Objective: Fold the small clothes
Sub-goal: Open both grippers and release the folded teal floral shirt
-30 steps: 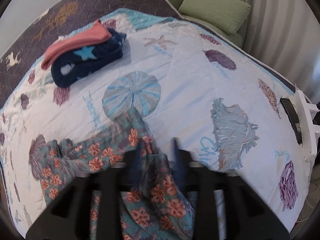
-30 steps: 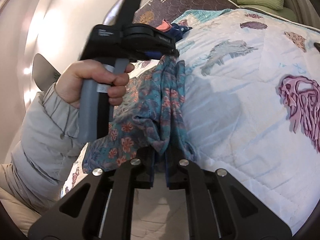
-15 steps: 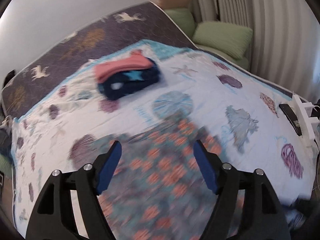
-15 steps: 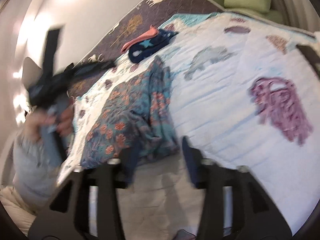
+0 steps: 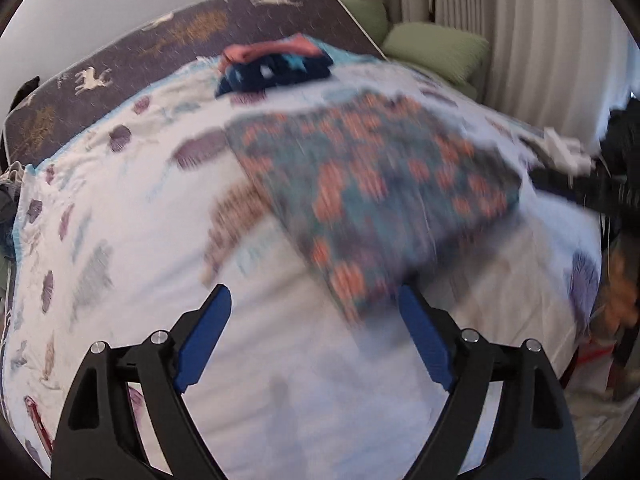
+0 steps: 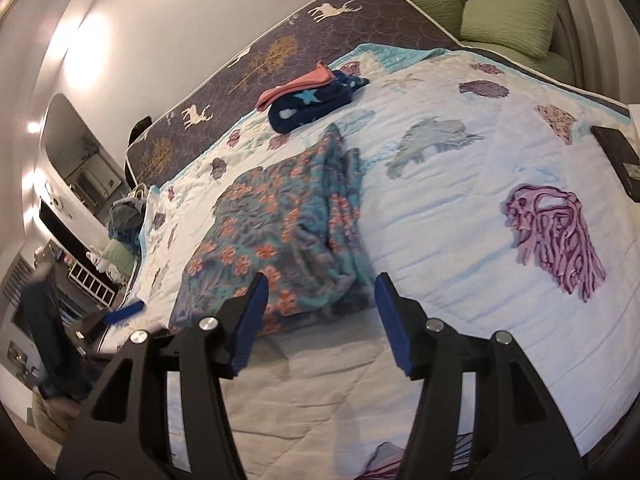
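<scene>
Floral garment (image 6: 280,236), teal with orange flowers, lies loose on the quilt (image 6: 460,216), flat on its left part and bunched into folds along its right edge. Its near edge sits just ahead of the right gripper (image 6: 318,318), whose jaws stand apart and have just been opening; nothing clamped, cloth only seen beyond the gap between the blue pads (image 6: 250,320). In the left wrist view the same garment (image 5: 372,196) is motion-blurred, ahead and to the right of the left gripper (image 5: 316,336); its near corner comes down toward the right pad, contact unclear. Left jaws wide apart, also just been opening, bare quilt between them. Further out, past the garment: folded stack (image 6: 308,98), pink piece on top of a navy star-print one, near the quilt's far edge. Beyond that, dark deer-print mattress (image 6: 280,52) and green cushions (image 6: 504,16). Black flat device (image 6: 618,160) at the quilt's right edge.
</scene>
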